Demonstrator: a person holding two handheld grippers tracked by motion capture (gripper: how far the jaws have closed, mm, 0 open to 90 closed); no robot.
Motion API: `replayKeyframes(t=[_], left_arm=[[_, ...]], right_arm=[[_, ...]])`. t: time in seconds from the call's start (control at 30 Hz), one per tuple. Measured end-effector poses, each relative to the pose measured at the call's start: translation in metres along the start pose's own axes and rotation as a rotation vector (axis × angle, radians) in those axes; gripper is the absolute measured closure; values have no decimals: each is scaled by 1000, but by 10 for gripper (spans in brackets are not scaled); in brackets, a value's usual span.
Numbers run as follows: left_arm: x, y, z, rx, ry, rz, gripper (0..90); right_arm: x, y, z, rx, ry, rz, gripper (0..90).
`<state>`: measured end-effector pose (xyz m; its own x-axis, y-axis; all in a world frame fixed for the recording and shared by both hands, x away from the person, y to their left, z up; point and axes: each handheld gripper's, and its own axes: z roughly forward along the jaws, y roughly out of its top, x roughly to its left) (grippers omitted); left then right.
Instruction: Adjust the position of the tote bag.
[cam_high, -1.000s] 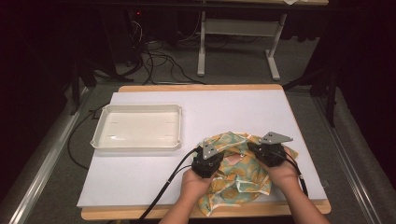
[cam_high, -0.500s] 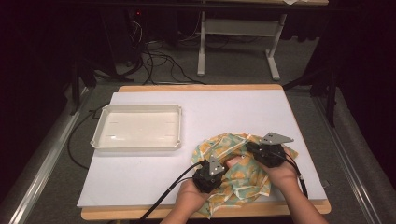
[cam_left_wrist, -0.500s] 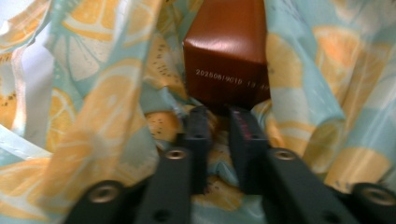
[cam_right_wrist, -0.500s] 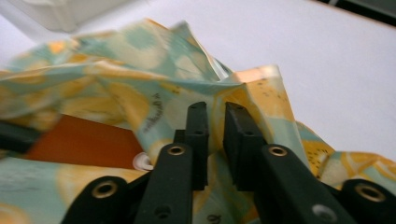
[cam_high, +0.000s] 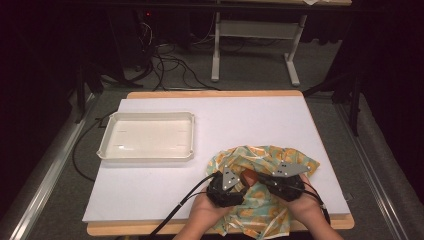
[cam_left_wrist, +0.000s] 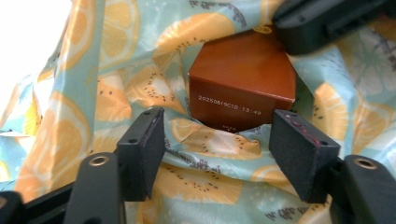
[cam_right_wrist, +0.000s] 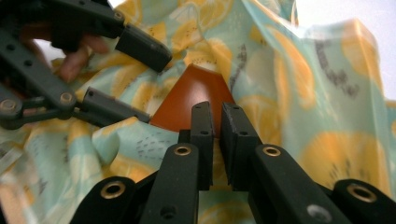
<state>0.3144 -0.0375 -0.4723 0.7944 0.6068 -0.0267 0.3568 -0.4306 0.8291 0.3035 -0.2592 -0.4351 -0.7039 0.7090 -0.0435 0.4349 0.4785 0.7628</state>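
Observation:
A cloth (cam_high: 260, 157) printed with orange and kiwi slices lies crumpled at the front right of the white table top (cam_high: 250, 115). A small brown box (cam_high: 248, 176) with a printed date code sits in its folds. In the left gripper view the box (cam_left_wrist: 243, 84) lies just beyond my left gripper (cam_left_wrist: 219, 149), whose jaws stand wide open on either side of its near edge, over cloth. My right gripper (cam_right_wrist: 217, 126) is nearly closed, pinching a fold of the cloth (cam_right_wrist: 299, 107) right in front of the box (cam_right_wrist: 187, 102). The left gripper (cam_right_wrist: 126, 79) faces it from the left.
An empty white tray (cam_high: 147, 136) stands at the left of the table, well apart from the cloth. Black cables (cam_high: 180, 205) trail from the grippers over the front edge. Beyond the table lie floor cables and a desk frame (cam_high: 255, 50).
My left gripper has pulled back from the cloth's far left part and come in beside the right one. The cloth has shifted and the brown box now shows between the grippers.

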Motion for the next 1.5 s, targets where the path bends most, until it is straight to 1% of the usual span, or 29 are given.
replayKeyframes(t=[0.03,0.07,0.1,0.17,0.2,0.23,0.27,0.3,0.33,0.43,0.5,0.6,0.63,0.67,0.73,0.8,0.83,0.9,0.93,1.0,1.03,1.07,1.17,1.2,1.23,1.33,1.5], left_arm=[[-1,0,0,-6,-2,3,345],[-1,0,-1,-12,-2,8,335],[-2,0,-2,-23,-7,9,329],[-4,1,-4,-43,-14,16,326],[-5,2,-5,-53,-22,20,326],[-6,2,-5,-62,-19,28,327],[-6,4,-4,-60,-13,38,329],[-6,6,-3,-67,-19,36,326],[-7,8,-1,-76,-13,38,322],[-8,16,0,-99,-4,56,311],[-7,21,2,-121,-8,46,302],[-7,26,3,-146,-6,58,302],[-8,28,4,-156,-12,51,306],[-8,30,6,-151,-24,51,308],[-10,31,11,-137,-20,65,320],[-9,28,18,-104,-27,61,328],[-9,27,19,-105,-21,68,324],[-8,25,19,-114,-24,66,326],[-8,25,19,-110,-18,77,326],[-7,24,18,-110,-5,85,322],[-6,22,17,-109,4,84,318],[-5,21,18,-97,5,82,312],[0,14,23,-62,-4,65,293],[0,13,24,-58,-5,69,302],[-1,13,25,-60,-5,74,317],[1,15,28,-62,-16,63,321],[1,18,35,-63,-33,72,332]], right_arm=[[0,-3,-2,-8,2,6,849],[0,-5,-5,-6,2,8,849],[1,-6,-6,3,3,5,844],[1,-11,-8,32,-17,-12,844],[-1,-15,-8,35,-23,-2,847],[-4,-18,-8,36,-24,12,849],[-6,-20,-8,41,-20,25,851],[-8,-21,-7,34,-20,29,851],[-8,-21,-6,32,-19,38,851],[-9,-20,-5,31,-17,37,851],[-9,-21,-5,35,-18,39,851],[-10,-21,-5,35,-14,40,852],[-10,-21,-5,34,-15,40,852],[-10,-21,-5,32,-15,40,853],[-10,-22,-4,30,-14,42,856],[-10,-22,-4,30,-13,42,856],[-10,-22,-4,31,-15,40,856],[-11,-22,-5,32,-18,42,856],[-11,-22,-5,33,-18,46,856],[-11,-22,-5,30,-20,49,852],[-12,-23,-5,26,-22,54,848],[-12,-23,-6,25,-22,54,845],[-14,-23,-6,20,-31,60,842],[-15,-24,-6,21,-32,63,841],[-15,-24,-6,21,-32,62,842],[-16,-25,-6,23,-29,71,842],[-16,-25,-4,25,-21,79,833]])
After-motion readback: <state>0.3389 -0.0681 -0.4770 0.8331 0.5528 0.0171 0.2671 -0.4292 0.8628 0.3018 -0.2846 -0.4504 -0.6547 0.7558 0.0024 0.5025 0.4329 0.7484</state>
